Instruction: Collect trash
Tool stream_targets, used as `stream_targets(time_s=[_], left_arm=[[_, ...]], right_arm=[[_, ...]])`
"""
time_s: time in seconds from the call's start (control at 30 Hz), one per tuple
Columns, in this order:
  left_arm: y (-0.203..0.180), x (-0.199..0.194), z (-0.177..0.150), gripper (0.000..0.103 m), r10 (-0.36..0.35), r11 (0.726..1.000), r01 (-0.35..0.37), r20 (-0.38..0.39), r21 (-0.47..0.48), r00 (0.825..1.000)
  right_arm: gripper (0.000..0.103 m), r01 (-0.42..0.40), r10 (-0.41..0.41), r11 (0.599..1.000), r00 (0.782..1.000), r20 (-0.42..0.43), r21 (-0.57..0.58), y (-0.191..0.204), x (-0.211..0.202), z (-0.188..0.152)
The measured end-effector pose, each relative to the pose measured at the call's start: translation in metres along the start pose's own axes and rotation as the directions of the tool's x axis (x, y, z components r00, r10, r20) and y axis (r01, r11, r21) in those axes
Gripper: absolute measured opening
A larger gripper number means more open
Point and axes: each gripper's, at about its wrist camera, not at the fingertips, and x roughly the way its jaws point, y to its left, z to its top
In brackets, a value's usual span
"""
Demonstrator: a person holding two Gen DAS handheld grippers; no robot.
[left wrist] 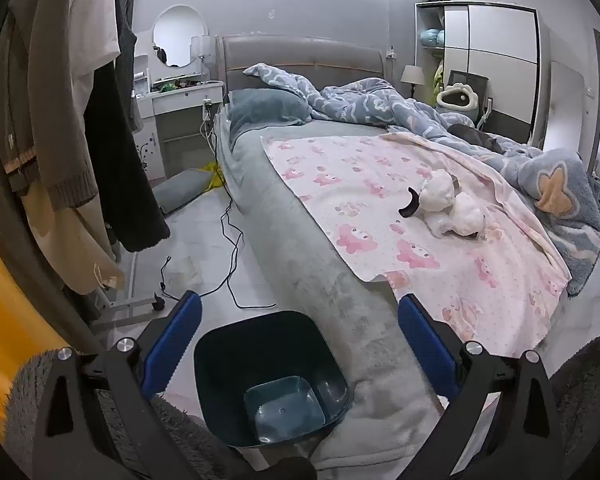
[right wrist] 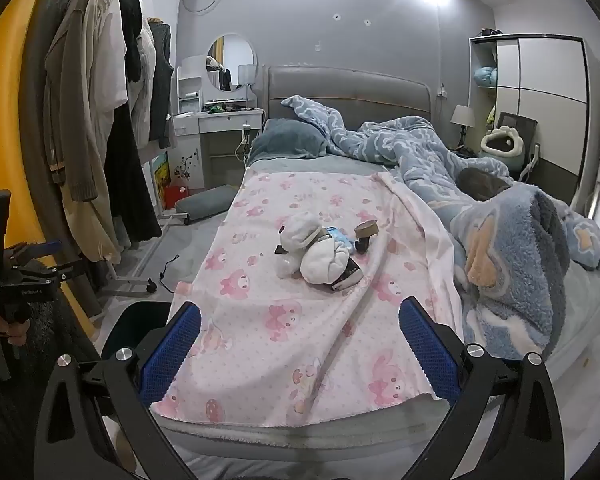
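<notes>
A pile of trash lies on the pink patterned sheet (right wrist: 284,312) of the bed: crumpled white tissues (right wrist: 324,260), a blue wrapper (right wrist: 338,236), a brown tape roll (right wrist: 366,230) and a dark packet (right wrist: 350,274). The pile also shows in the left wrist view (left wrist: 448,200). A dark teal bin (left wrist: 272,380) stands on the floor at the bed's foot corner, right below my open, empty left gripper (left wrist: 300,344). My right gripper (right wrist: 300,344) is open and empty above the bed's foot edge, short of the pile. The left gripper also shows in the right wrist view (right wrist: 32,264).
A rack of hanging clothes (right wrist: 100,140) stands at the left. Black cables (left wrist: 232,248) trail over the floor beside the bed. A rumpled blue duvet (right wrist: 500,240) covers the bed's right side. A white dressing table (right wrist: 220,120) and a wardrobe (right wrist: 540,100) stand at the back.
</notes>
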Motion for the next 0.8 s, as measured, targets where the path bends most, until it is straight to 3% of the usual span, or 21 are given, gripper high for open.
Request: stream_targets(time_s=[0.17,0.8], left_arm=[[0.0028,0.0037,0.0002,0.100,-0.011,0.999,0.010,-0.029,-0.032,1.000],[0.0058,0.0042,0.0015,0.100,-0.017,0.999,0.016,-0.027,-0.036,1.000]], right_arm=[[0.100,-0.006,0.006,1.000,1.000,-0.010,0.012,-0.0008,0.0022,-0.0001],[0.100,-0.011,0.012,1.000,1.000,-0.018,0.015,-0.0039,0.0003,0.0013]])
